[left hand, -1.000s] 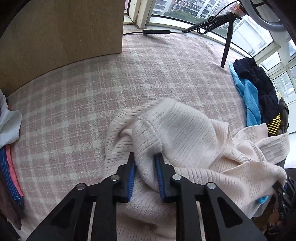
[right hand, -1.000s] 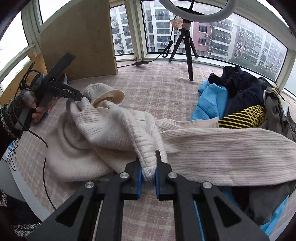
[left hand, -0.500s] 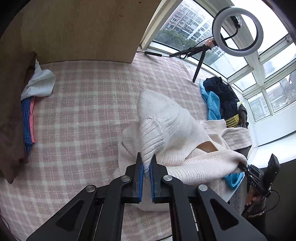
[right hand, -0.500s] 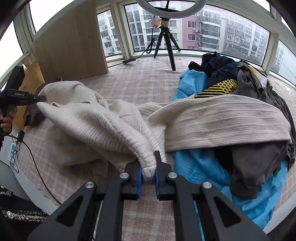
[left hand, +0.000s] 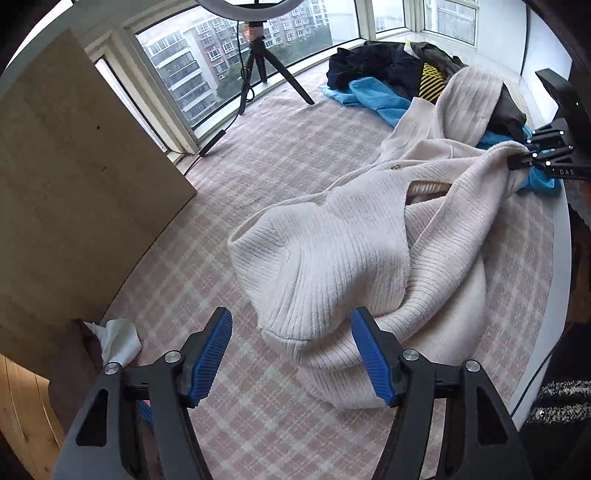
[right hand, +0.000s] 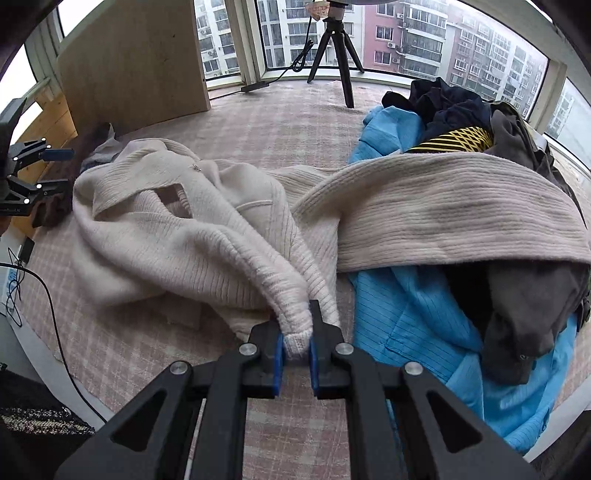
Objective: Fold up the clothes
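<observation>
Across the mat, sweater lies lengthwise

Home sunroom — bay windows, laundry

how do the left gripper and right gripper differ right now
The left gripper stands open, its jaws having just been opening, with nothing pinched; the right gripper is shut on the cream sweater. The left gripper hangs over the sweater's loose bunched end, its blue pads clear of the knit, while the right gripper pinches a ribbed edge near the pile of clothes. Both are black, have blue ribbed pads and point down at the checked cloth.
</observation>
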The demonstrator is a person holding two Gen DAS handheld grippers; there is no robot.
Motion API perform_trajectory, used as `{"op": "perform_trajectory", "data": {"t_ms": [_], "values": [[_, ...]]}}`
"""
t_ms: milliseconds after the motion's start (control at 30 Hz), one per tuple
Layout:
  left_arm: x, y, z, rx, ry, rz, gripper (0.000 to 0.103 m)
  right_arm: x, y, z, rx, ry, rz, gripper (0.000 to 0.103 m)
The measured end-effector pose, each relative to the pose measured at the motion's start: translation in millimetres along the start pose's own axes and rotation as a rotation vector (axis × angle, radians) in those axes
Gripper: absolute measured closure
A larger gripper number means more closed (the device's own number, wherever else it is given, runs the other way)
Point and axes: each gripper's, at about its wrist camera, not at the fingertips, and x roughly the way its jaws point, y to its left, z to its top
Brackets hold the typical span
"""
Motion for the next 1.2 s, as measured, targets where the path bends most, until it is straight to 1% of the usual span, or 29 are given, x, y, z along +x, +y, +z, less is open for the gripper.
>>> {"op": "perform_trajectory", "data": {"t_ms": [33, 67, 100, 133, 167, 200, 233, 300, 333, 367, 400, 433, 467, 500, 533, 567, 633, 700, 800, 867, 933, 967, 1000, 1033, 1067, 1100, 1133, 1200], "values": [[10.5, -1.8, 1.6, 0.014, 0.034, -0.023, 0.071, -1.9, 1.0, 1.3, -0.004, -0.007, -0.004, 0.092], [18.3, 0.7, 2.5, -0.002, 0.062, -0.053, 0.094, -5.0, 2.2, 3.0, -0.011, -0.016, -0.009, 0.092], [24.4, 6.0, 2.9, -0.039, 0.086, -0.088, 0.097, -9.2, 3.8, 5.1, -0.022, -0.027, -0.015, 0.092], [25.0, 13.3, 3.6, -0.091, 0.087, -0.128, 0.097, -13.5, 5.5, 7.2, -0.034, -0.039, -0.021, 0.093], [18.9, 23.0, 4.1, -0.154, 0.063, -0.18, 0.097, -19.2, 6.9, 9.2, -0.048, -0.055, -0.029, 0.093], [9.3, 34.4, 3.6, -0.226, 0.028, -0.246, 0.097, -26.1, 6.6, 11.6, -0.052, -0.072, -0.03, 0.093], [-1.5, 49.4, 1.0, -0.32, -0.018, -0.33, 0.097, -33.0, 6.2, 14.0, -0.054, -0.089, -0.03, 0.093], [-12.7, 90.7, -4.5, -0.539, -0.106, -0.454, 0.097, -41.3, -0.4, 20.1, -0.031, -0.113, -0.009, 0.093], [-9.8, 110.5, -6.6, -0.623, -0.113, -0.431, 0.096, -39.5, -4.5, 22.8, -0.019, -0.114, -0.018, 0.093], [-2.1, 129.1, -8.4, -0.688, -0.095, -0.355, 0.096, -33.3, -7.8, 25.8, -0.01, -0.099, -0.037, 0.093], [7.4, 141.6, -8.4, -0.708, -0.066, -0.268, 0.09, -24.8, -9.4, 27.6, -0.002, -0.079, -0.033, 0.093], [12.3, 143.8, -6.0, -0.682, -0.055, -0.217, 0.086, -16.1, -10.7, 29.2, 0.005, -0.059, -0.026, 0.093], [13.2, 141.8, -3.0, -0.646, -0.062, -0.195, 0.089, -9.5, -9.7, 29.8, 0.001, -0.046, -0.017, 0.093], [14.2, 139.8, 0.0, -0.609, -0.069, -0.173, 0.089, -3.8, -6.7, 30.1, -0.014, -0.032, -0.025, 0.093], [15.1, 137.7, 3.0, -0.573, -0.076, -0.151, 0.084, 0.0, -4.2, 30.1, -0.032, -0.024, -0.035, 0.093], [16.1, 135.7, 6.1, -0.536, -0.083, -0.13, 0.082, 3.6, -1.7, 30.0, -0.049, -0.016, -0.044, 0.093], [12.1, 126.1, 12.8, -0.453, -0.108, -0.132, 0.077, 6.6, -2.4, 29.5, -0.046, -0.007, -0.032, 0.093], [10.6, 113.5, 22.0, -0.36, -0.115, -0.134, 0.077, 8.9, -3.9, 29.6, -0.038, -0.001, -0.025, 0.093], [14.4, 68.8, 40.7, -0.165, -0.116, -0.151, 0.077, 12.6, -7.2, 30.7, -0.019, 0.009, -0.018, 0.093], [20.5, 30.4, 53.6, -0.001, -0.112, -0.138, 0.074, 15.2, -8.6, 31.1, -0.008, 0.016, -0.015, 0.092], [32.0, -4.7, 62.2, 0.163, -0.093, -0.11, 0.057, 17.5, -8.7, 30.9, -0.007, 0.023, -0.014, 0.092], [40.1, -16.2, 65.3, 0.218, -0.07, -0.112, 0.057, 17.6, -8.8, 30.9, -0.006, 0.023, -0.014, 0.092], [49.5, -24.0, 67.9, 0.257, -0.04, -0.127, 0.067, 17.1, -8.7, 31.0, -0.007, 0.02, -0.013, 0.092], [58.7, -24.5, 72.4, 0.256, -0.01, -0.153, 0.103, 15.9, -8.9, 31.6, -0.007, 0.016, -0.011, 0.092], [67.8, -20.1, 78.4, 0.228, 0.019, -0.186, 0.096, 14.5, -9.0, 32.3, -0.007, 0.011, -0.01, 0.092], [74.6, -10.8, 85.1, 0.178, 0.025, -0.206, 0.1, 13.4, -10.1, 34.3, -0.006, 0.003, -0.009, 0.092], [78.8, 7.0, 93.0, 0.091, 0.009, -0.208, 0.1, 12.4, -10.8, 36.5, -0.005, -0.005, -0.01, 0.092], [86.0, 49.8, 109.2, -0.113, -0.032, -0.197, 0.099, 11.9, -12.3, 41.0, -0.001, -0.018, -0.013, 0.092]]}}
